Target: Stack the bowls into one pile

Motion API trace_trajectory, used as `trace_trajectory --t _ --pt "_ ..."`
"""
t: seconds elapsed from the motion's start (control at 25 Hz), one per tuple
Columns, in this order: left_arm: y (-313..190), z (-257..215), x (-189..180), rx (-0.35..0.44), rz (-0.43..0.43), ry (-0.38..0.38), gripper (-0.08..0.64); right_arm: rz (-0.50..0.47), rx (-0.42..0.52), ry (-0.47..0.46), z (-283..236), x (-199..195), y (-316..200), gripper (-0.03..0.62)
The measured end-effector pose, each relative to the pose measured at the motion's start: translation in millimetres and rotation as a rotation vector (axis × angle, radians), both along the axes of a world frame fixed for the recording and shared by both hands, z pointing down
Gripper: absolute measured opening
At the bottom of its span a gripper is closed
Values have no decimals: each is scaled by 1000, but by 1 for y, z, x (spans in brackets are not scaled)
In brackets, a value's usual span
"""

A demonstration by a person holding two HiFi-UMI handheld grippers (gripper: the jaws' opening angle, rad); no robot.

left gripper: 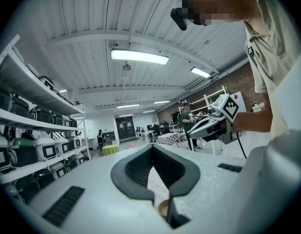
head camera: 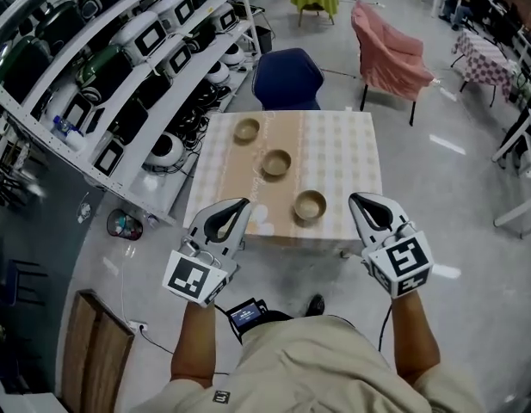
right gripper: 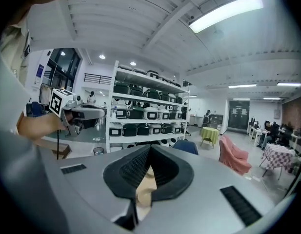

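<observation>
- A shelving rack (head camera: 119, 76) loaded with white and dark appliances is seen along the left side of the head view; its labels are too small to be read.
- The surface (head camera: 342, 162), covered in a pale checked cloth with a tan band down its middle, is set on the floor beside the rack; a blue chair (head camera: 287, 76) is pushed against its far edge, and a pink-draped chair (head camera: 390, 54) stands further back on the right.
- The left gripper (head camera: 239, 205) is held level at the near left corner of the surface; its jaws are closed, the tips are met at a point, and nothing is gripped; through the gap left below the tips, the cloth and a bowl rim (left gripper: 163, 208) are glimpsed, though which bowl cannot be told.
- The right gripper (head camera: 360, 200) is held at the near right edge, tipped slightly downward; its jaws are likewise closed tip to tip on nothing, and only tan cloth is seen behind them.
- Three tan bowls are laid apart, unstacked, in a diagonal line along the tan band: the far bowl (head camera: 246, 130) towards the left, the middle bowl (head camera: 276, 163), and the near bowl (head camera: 310, 206) close to the front edge, between the two grippers.
- A black-and-white square marker is carried on each gripper's cube; no words are printed there.
</observation>
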State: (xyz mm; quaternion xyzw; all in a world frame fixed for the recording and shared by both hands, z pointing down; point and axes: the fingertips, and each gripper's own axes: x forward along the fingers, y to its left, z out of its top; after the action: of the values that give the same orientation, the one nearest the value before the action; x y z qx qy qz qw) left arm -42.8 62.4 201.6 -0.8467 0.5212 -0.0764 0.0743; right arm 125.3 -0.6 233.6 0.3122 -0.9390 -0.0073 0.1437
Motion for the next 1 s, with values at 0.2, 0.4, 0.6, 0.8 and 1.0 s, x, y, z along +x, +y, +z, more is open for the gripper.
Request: trace_trajectory --t 0.2,0.4,0.6,0.8,1.0 --pt "-21 6 3 -22 -14 -20 8 -17 -23 -9 15 -1 -26 3" --pt "-46 16 -1 -35 -14 -14 8 -24 -47 0 31 -7 -46 3" --pt "-81 30 -10 -42 10 0 8 -2 -69 23 54 -12 -70 3" --pt "-123 47 -27 -51 46 19 8 18 -99 49 88 -27 -99 3" --pt "-163 70 -52 -94 64 28 8 35 -171 76 135 -47 -132 5"
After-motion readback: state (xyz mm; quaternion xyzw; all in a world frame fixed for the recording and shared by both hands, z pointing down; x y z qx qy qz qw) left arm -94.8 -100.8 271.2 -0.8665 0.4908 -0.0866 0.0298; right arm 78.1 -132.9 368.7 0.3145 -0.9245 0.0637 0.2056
